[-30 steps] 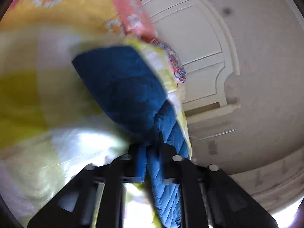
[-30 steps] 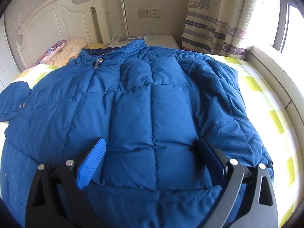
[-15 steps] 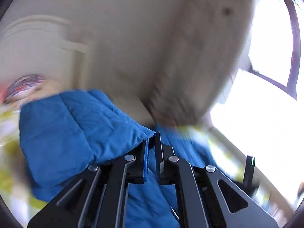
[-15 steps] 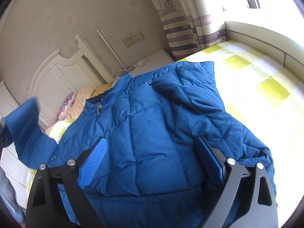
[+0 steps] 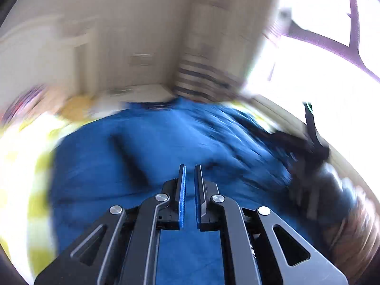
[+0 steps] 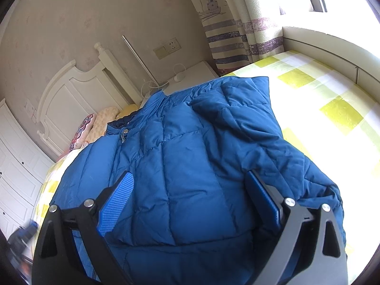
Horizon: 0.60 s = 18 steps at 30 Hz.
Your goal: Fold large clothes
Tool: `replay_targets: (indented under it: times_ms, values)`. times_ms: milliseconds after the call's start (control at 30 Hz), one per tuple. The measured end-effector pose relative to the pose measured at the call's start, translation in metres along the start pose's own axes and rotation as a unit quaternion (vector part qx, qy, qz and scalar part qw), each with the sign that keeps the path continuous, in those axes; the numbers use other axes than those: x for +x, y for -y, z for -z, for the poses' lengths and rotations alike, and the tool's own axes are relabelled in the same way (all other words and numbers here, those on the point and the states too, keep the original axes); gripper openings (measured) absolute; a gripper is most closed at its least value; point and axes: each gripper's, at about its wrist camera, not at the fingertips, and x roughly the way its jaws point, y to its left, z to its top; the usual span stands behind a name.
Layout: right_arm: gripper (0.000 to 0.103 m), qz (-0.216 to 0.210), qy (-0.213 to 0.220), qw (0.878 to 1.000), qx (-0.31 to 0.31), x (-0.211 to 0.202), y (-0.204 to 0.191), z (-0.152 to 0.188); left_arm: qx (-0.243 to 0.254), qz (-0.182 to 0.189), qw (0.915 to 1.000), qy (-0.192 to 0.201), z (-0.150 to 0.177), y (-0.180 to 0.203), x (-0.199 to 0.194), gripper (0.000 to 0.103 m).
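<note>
Nearest the lens, the right gripper [image 6: 190, 201] was held wide open over the one blue padded jacket [image 6: 190, 166], nothing clamped, probably to steady the spread body for folding. The left gripper [image 5: 189, 190] was seen with its jaws closed to a narrow slit, and no cloth was seen between them. Farther off, the jacket was laid flat across the checked bed [image 6: 332, 109], two pillows [image 6: 95, 128] and one headboard [image 6: 71, 90] behind.
</note>
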Motion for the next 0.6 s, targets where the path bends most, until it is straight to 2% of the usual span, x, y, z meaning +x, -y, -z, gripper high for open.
replay_targets:
  times_ms: [33, 67, 100, 167, 267, 300, 367, 433, 500, 533, 600]
  values:
    - [0.094, 0.004, 0.0, 1.0, -0.003, 0.0, -0.001, 0.0, -0.046, -0.048, 0.9978, -0.001, 0.003, -0.027, -0.003, 0.005]
    - [0.094, 0.007, 0.0, 1.0, -0.007, 0.0, -0.004, 0.002, -0.078, -0.076, 0.9941, -0.006, 0.007, -0.046, -0.006, 0.005]
    - [0.094, 0.01, -0.001, 1.0, -0.011, 0.001, -0.006, 0.002, -0.127, -0.099, 0.9867, -0.022, 0.016, -0.075, -0.003, 0.005]
    - [0.094, 0.014, -0.004, 1.0, -0.019, 0.002, -0.008, 0.002, -0.164, -0.111, 0.9789, -0.05, 0.026, -0.101, 0.009, 0.005]
    - [0.094, 0.021, -0.006, 0.999, -0.027, 0.004, -0.01, 0.003, -0.16, -0.115, 0.9778, -0.073, 0.033, -0.105, 0.029, 0.005]
    - [0.094, 0.021, -0.006, 0.999, -0.029, 0.003, -0.011, 0.002, -0.145, -0.131, 0.9779, -0.074, 0.03, -0.102, 0.038, 0.005]
    - [0.094, 0.019, -0.001, 0.999, -0.034, 0.002, -0.012, 0.003, -0.128, -0.155, 0.9769, -0.072, 0.03, -0.099, 0.054, 0.014]
    - [0.09, 0.016, 0.01, 0.999, -0.046, -0.002, -0.016, 0.005, -0.14, -0.155, 0.9752, -0.074, 0.03, -0.105, 0.055, 0.022]
    - [0.085, 0.024, 0.043, 0.995, -0.085, -0.012, -0.031, 0.011, -0.154, -0.142, 0.9755, -0.068, 0.037, -0.113, 0.049, 0.023]
    - [0.078, 0.026, 0.056, 0.992, -0.109, -0.017, -0.041, 0.014, -0.16, -0.136, 0.9756, -0.065, 0.035, -0.118, 0.042, 0.023]
    - [0.075, 0.013, 0.089, 0.975, -0.203, -0.029, -0.078, 0.029, -0.17, -0.125, 0.9755, -0.062, 0.038, -0.123, 0.041, 0.024]
